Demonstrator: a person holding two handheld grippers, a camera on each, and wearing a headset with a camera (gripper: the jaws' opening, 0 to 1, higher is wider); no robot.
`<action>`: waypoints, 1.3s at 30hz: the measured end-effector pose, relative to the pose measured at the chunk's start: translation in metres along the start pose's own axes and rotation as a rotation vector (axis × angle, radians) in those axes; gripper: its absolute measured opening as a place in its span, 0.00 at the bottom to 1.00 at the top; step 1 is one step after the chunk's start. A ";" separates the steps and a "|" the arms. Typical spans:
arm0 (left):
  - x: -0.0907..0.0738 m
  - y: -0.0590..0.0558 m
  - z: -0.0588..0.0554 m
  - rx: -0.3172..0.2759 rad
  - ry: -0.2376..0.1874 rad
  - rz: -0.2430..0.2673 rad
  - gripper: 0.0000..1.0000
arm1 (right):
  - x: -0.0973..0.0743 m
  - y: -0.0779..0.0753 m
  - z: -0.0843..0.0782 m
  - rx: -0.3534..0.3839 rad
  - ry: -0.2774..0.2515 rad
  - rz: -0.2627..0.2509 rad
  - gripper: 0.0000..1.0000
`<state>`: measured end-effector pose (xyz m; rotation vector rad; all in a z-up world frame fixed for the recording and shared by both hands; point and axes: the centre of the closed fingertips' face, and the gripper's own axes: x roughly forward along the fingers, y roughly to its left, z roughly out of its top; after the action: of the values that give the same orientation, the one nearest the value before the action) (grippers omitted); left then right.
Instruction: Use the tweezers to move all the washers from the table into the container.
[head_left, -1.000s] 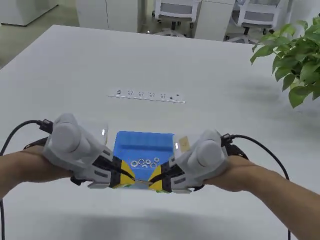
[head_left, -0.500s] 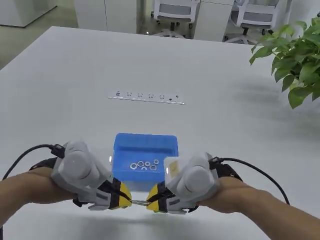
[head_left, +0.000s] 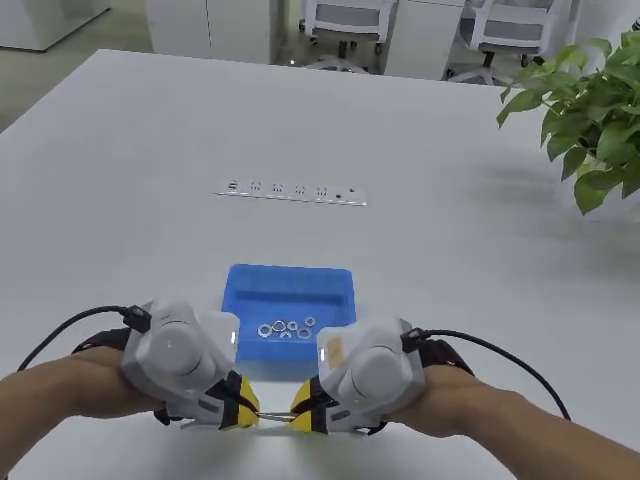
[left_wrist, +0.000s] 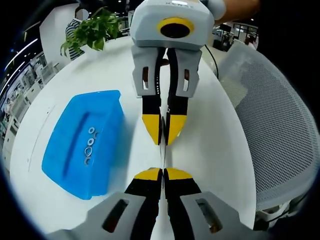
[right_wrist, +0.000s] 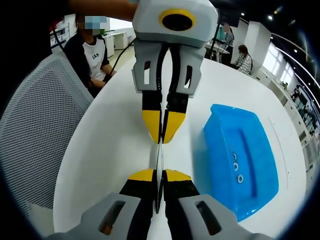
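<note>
Blue container (head_left: 290, 285) held the washers (head_left: 285, 328); the left hand-held gripper (head_left: 246, 410) and right hand-held gripper (head_left: 300, 415), tip to tip near it, both pinched the tweezers (head_left: 274, 417), job seemingly done. Next: lay them on the desk (head_left: 450, 230)

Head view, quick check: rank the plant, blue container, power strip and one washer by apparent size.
1. plant, cropped at the edge
2. blue container
3. power strip, long but thin
4. washer
</note>
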<state>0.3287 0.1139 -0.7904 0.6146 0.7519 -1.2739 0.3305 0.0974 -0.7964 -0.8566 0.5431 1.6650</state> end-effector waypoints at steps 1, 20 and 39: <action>0.001 0.000 -0.002 -0.005 0.001 -0.002 0.06 | 0.001 0.000 -0.001 0.001 0.001 0.001 0.07; 0.007 -0.004 -0.011 -0.022 0.031 -0.001 0.06 | 0.007 0.004 -0.002 -0.002 -0.003 0.009 0.08; 0.006 -0.004 -0.014 -0.029 0.049 -0.001 0.10 | 0.009 0.006 -0.001 -0.028 0.011 0.014 0.12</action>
<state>0.3231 0.1200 -0.8033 0.6237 0.8105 -1.2508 0.3240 0.1007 -0.8044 -0.8840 0.5359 1.6850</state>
